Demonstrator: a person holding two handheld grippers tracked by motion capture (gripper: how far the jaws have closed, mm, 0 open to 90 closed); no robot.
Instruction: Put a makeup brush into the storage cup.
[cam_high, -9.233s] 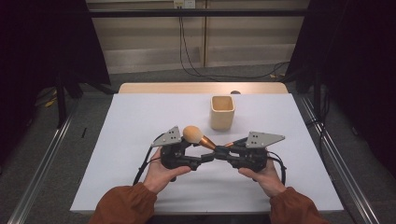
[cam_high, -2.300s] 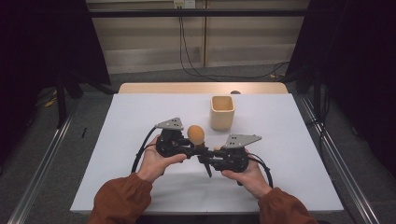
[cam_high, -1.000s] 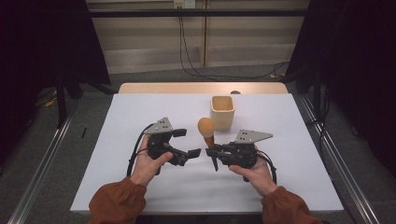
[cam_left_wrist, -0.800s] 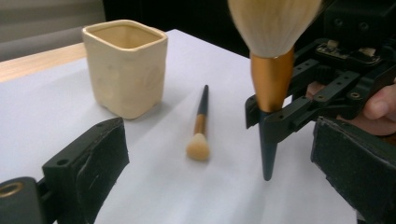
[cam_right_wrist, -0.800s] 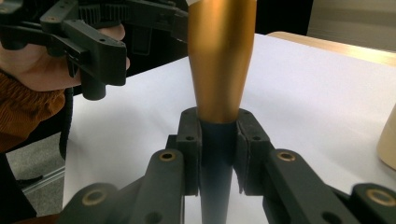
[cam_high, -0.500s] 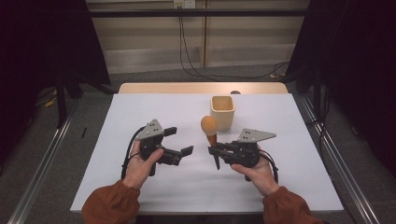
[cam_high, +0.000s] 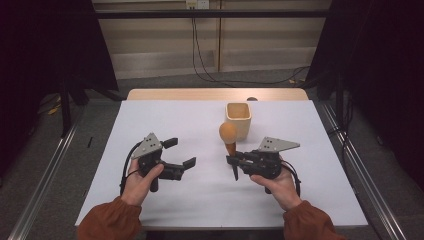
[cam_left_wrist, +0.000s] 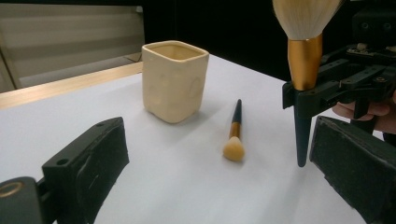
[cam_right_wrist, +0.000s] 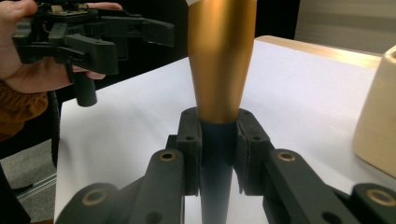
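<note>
- High view: white table (cam_high: 165, 125) with a cream square cup (cam_high: 238, 119) standing upright toward the far side, right of centre.
- Left gripper (cam_high: 181, 152) held low over the near left part of the table, jaws spread wide apart with nothing between them, pointing right.
- Right gripper (cam_high: 232, 161) held over the near right part, jaws clamped on the dark handle of a large makeup brush (cam_high: 229, 140); brush upright, rounded tan head on top, just in front of the cup, pointed handle tip hanging below the jaws.
- Left gripper view: own two black padded jaws at the lower corners, far apart and empty.
- Cream cup (cam_left_wrist: 174, 80) upright on the white surface beyond them, mouth open upward.
- Small makeup brush (cam_left_wrist: 233, 132) lying flat on the table just beside the cup, pale bristles toward the camera, dark handle pointing away.
- Large brush (cam_left_wrist: 303, 65) upright at right, gold ferrule above the other gripper's jaws, dark tapered handle pointing down, whether the tip touches the table cannot be told.
- Right gripper view: jaws closed tight on the dark handle just under the gold ferrule (cam_right_wrist: 221, 56).
- Cup wall (cam_right_wrist: 377, 126) at the right edge; left gripper (cam_right_wrist: 161, 31) in a hand at upper left, well apart.
</note>
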